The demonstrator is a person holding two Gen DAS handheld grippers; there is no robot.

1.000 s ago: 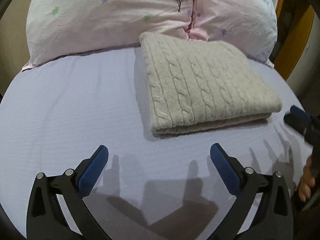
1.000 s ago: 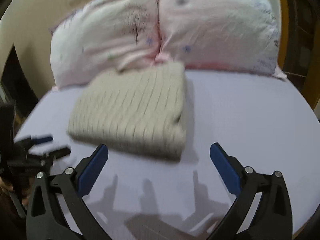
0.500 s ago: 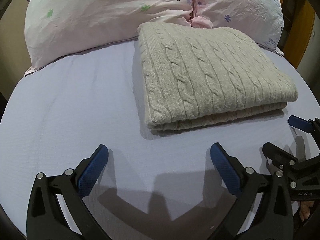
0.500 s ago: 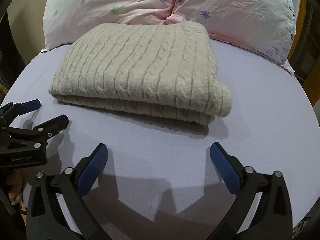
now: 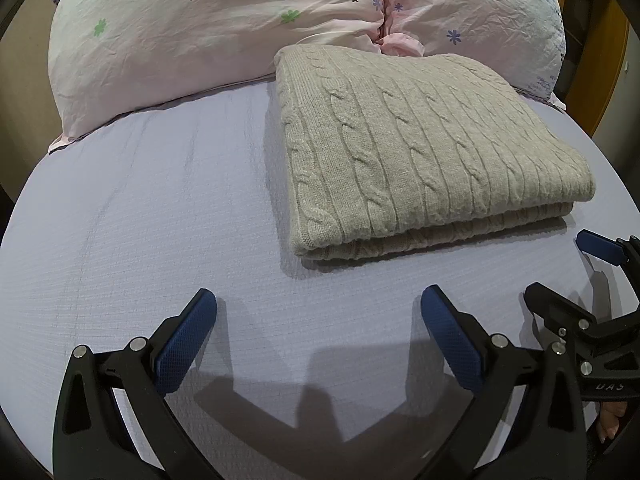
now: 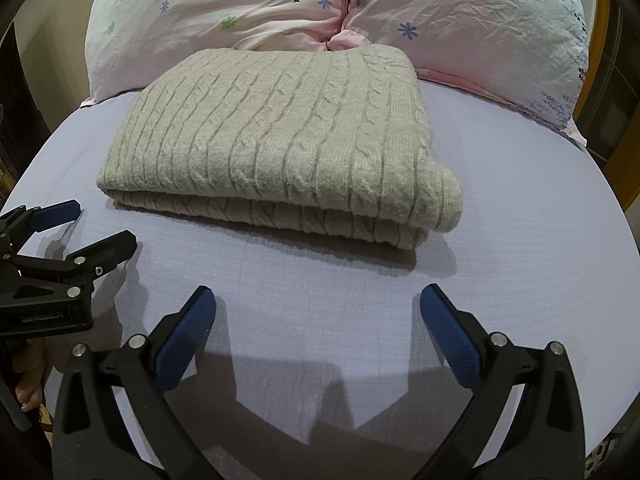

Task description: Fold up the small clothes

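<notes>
A beige cable-knit sweater (image 5: 424, 148) lies folded in a neat rectangle on the lavender bed sheet (image 5: 160, 220), its far edge against the pillows. It also shows in the right wrist view (image 6: 280, 140). My left gripper (image 5: 318, 316) is open and empty, held above the sheet in front of the sweater's near left corner. My right gripper (image 6: 318, 316) is open and empty, in front of the sweater's near right corner. Each gripper shows in the other's view, the right one (image 5: 560, 276) at the right edge and the left one (image 6: 76, 228) at the left edge.
Two pink floral pillows (image 5: 208, 28) (image 6: 460, 20) lie along the head of the bed behind the sweater. A wooden frame (image 5: 604, 48) stands at the far right. The sheet (image 6: 520, 260) spreads to both sides of the sweater.
Both grippers have drawn nearer to the sweater and steadied, so it looms larger. Each gripper has come further into the other's view. Both stay open.
</notes>
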